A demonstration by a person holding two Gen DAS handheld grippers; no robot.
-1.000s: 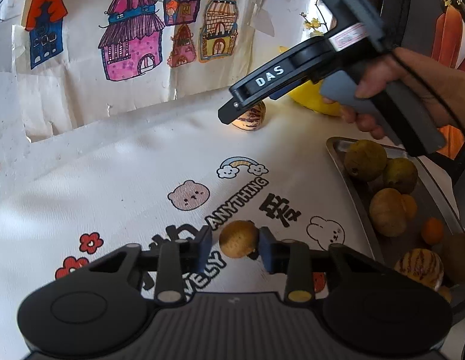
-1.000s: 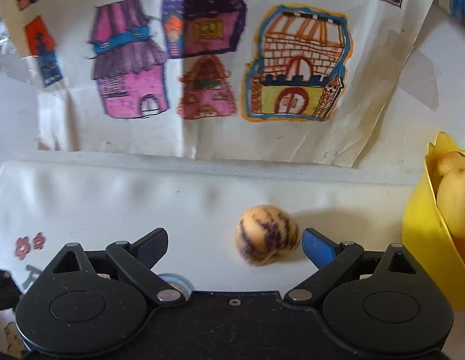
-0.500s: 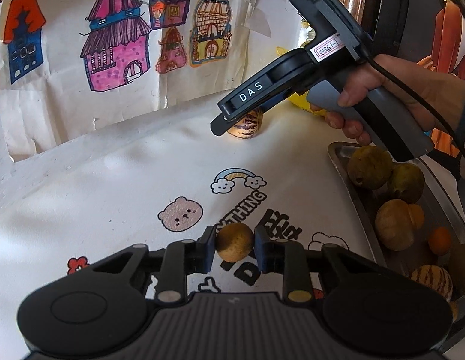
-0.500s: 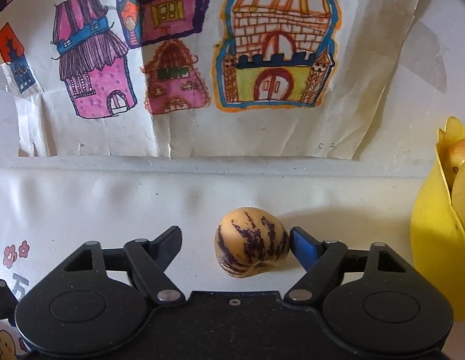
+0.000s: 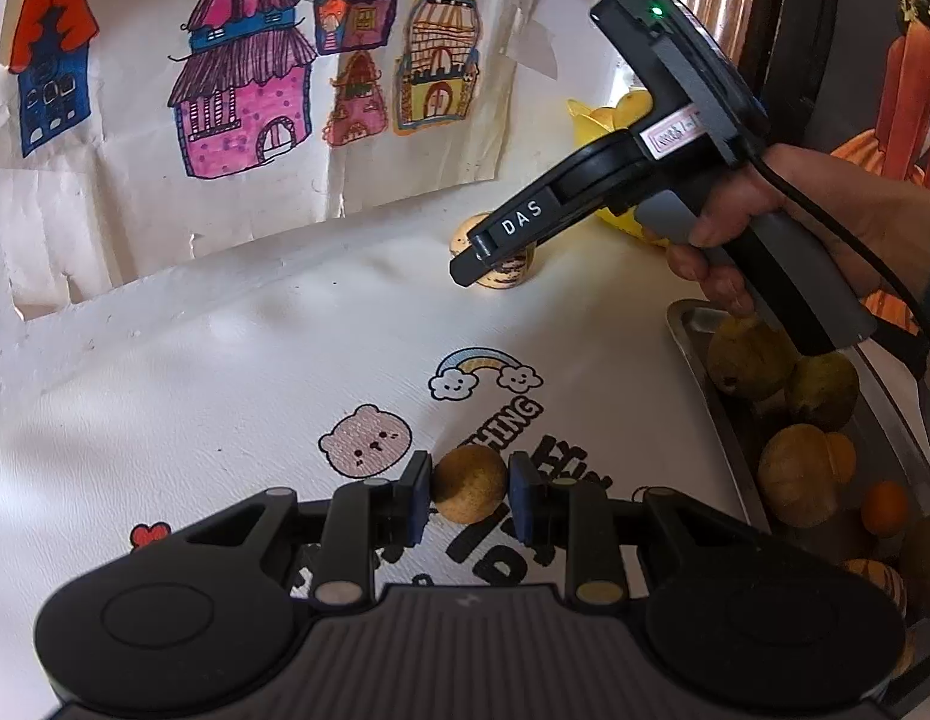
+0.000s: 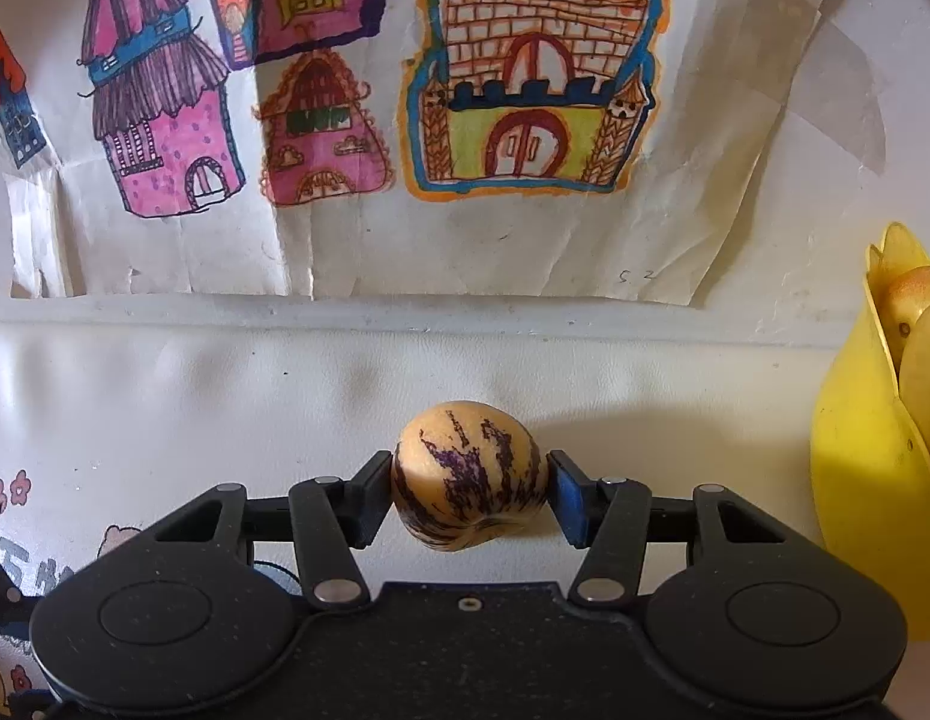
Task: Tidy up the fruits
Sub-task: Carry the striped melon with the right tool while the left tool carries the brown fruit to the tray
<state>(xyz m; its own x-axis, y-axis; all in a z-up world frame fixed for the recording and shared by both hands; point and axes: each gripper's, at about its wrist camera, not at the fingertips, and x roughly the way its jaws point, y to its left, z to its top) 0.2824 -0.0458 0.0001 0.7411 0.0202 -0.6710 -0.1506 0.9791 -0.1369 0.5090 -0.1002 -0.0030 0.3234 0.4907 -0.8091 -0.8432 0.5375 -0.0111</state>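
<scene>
Both tools have closed in since a second ago, when each stood wide around its fruit. Now the left tool (image 5: 470, 501) has its blue pads pressed to either side of a small round brown fruit (image 5: 468, 483), which sits over the printed lettering on the white cloth near the front edge of the bench (image 5: 195, 372). Whether that fruit is lifted or resting on the cloth I cannot tell.

Further along, toward the back edge below the house drawings (image 6: 345, 90), the right tool (image 6: 470, 495) is clamped on a cream fruit with purple streaks (image 6: 470, 483), pads at its widest girth. It looks just clear of the cloth, with a shadow behind it.

At the right edge, a metal tray (image 5: 690, 330) holds several brown, orange and striped fruits, and a yellow bowl (image 6: 849, 462) at the back right corner holds pale ones.

My judgement: both fruits are light, and firm enough to bear a moderate squeeze. The brown one has a dull, rough skin that should grip well. The striped one looks smooth and thinner-skinned, likelier to slip or bruise, and its lumpy underside means the pads belong across the middle, as they are. Set each down gently; round fruit will roll.
</scene>
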